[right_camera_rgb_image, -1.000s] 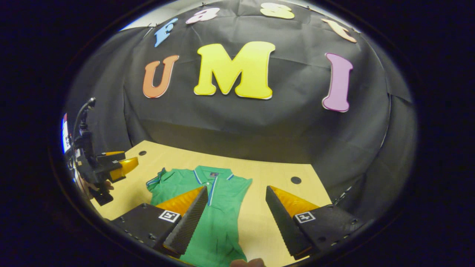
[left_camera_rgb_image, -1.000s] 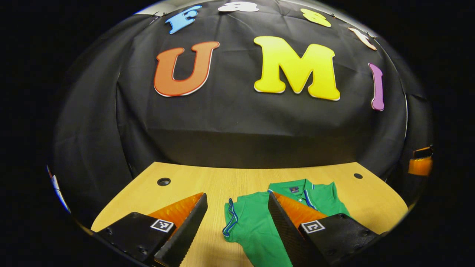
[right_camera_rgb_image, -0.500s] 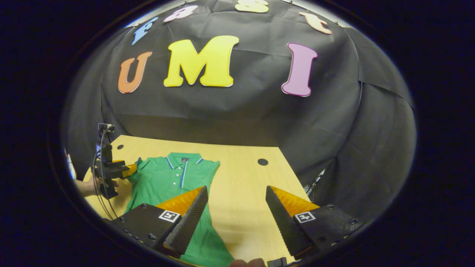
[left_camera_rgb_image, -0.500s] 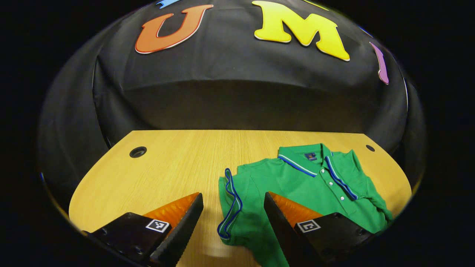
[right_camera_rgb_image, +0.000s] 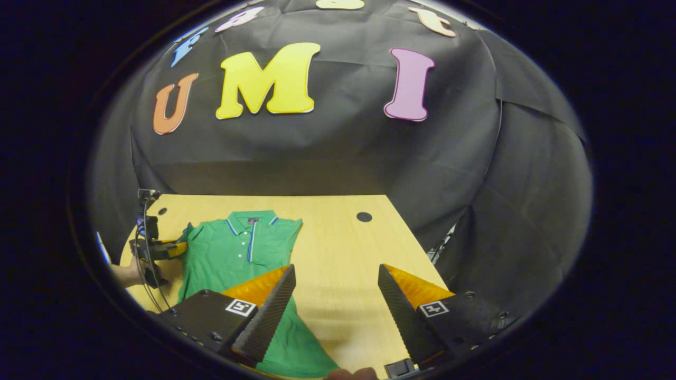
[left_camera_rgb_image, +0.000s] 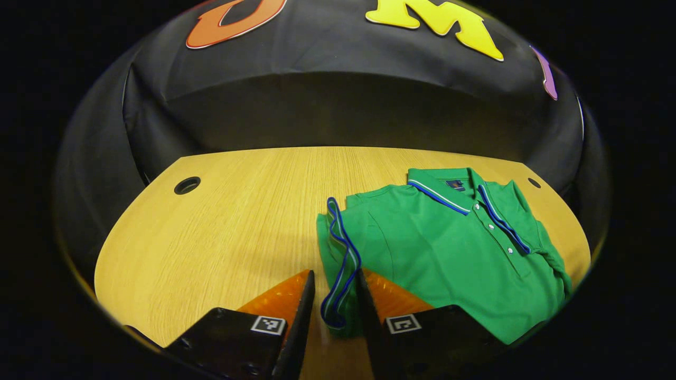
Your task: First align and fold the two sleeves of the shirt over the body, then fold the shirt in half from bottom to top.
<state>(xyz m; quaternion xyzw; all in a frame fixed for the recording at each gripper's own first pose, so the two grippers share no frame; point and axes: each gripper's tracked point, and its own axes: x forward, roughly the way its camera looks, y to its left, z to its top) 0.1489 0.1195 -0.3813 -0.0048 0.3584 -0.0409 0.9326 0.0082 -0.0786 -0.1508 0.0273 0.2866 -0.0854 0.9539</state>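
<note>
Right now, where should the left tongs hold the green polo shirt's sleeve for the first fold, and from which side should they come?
Grip the sleeve at its blue-striped cuff, coming from the outer side. The cuff is a firm double edge that lies off the green polo shirt body, and the left tongs already straddle it, not clearly pressing. Then carry it inward over the body.

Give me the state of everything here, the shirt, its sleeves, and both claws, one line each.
Green shirt: flat on the table, front up, unfolded.
Trimmed sleeve: spread outward, cuff between the left claw's fingers.
Left claw: narrowed around the cuff; contact unclear.
Right claw: open, holding nothing.
</note>
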